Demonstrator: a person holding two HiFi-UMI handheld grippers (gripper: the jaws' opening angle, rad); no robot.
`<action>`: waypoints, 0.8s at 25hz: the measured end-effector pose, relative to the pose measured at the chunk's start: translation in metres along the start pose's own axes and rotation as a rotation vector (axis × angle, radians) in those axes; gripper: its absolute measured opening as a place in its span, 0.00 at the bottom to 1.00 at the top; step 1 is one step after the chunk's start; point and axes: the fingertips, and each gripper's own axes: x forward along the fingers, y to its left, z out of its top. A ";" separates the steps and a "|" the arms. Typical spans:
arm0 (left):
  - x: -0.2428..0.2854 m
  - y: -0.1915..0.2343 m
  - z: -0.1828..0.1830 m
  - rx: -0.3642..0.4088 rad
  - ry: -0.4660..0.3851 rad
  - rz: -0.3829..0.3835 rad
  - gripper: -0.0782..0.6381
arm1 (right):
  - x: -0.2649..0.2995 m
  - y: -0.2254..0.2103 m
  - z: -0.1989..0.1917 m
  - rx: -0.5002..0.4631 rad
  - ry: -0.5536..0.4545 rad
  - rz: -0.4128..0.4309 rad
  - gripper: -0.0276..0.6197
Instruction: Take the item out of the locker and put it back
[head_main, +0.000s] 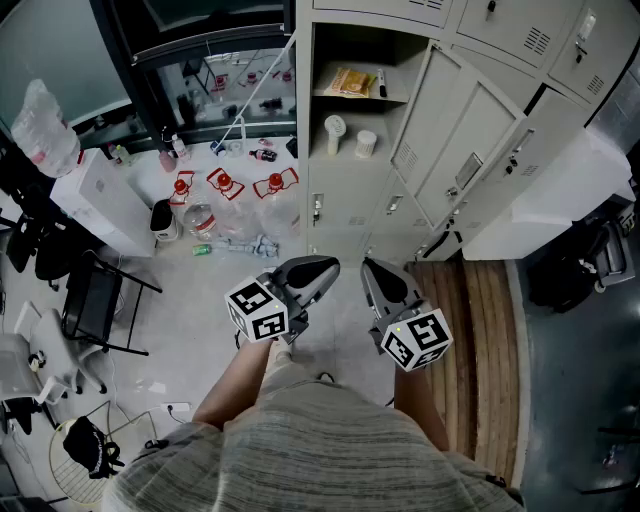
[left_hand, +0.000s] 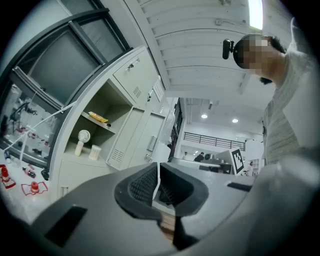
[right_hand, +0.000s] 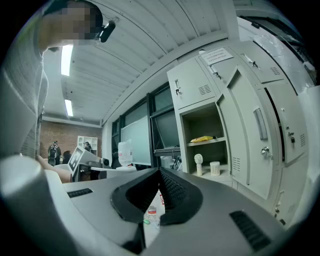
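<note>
An open locker (head_main: 312, 150) stands ahead with its door (head_main: 455, 150) swung out to the right. On its upper shelf lies a yellow packet (head_main: 349, 81) beside a dark marker (head_main: 382, 84). Below stand a small white fan (head_main: 334, 134) and a white ribbed cup (head_main: 366, 144). The fan (left_hand: 82, 140) and cup (left_hand: 94, 152) show small in the left gripper view, and the fan (right_hand: 199, 163) and cup (right_hand: 215, 168) in the right gripper view. My left gripper (head_main: 323, 268) and right gripper (head_main: 367, 267) are held level, well short of the locker, both shut and empty.
Water bottles with red caps (head_main: 224, 183) and loose bottles (head_main: 235, 246) lie on the floor left of the locker. A white box (head_main: 105, 200) and black chairs (head_main: 90, 300) stand at the left. Wooden planks (head_main: 480, 340) lie at the right, with closed lockers (head_main: 530, 35) above.
</note>
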 end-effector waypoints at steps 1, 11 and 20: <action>-0.001 -0.001 0.000 -0.003 -0.002 -0.001 0.12 | 0.000 0.001 0.000 0.000 0.000 0.002 0.08; -0.004 -0.008 -0.001 -0.017 -0.008 -0.002 0.12 | -0.001 0.007 0.000 -0.019 0.009 0.021 0.08; 0.000 -0.010 0.001 0.003 0.001 0.005 0.12 | -0.006 0.005 0.006 0.004 -0.033 0.025 0.09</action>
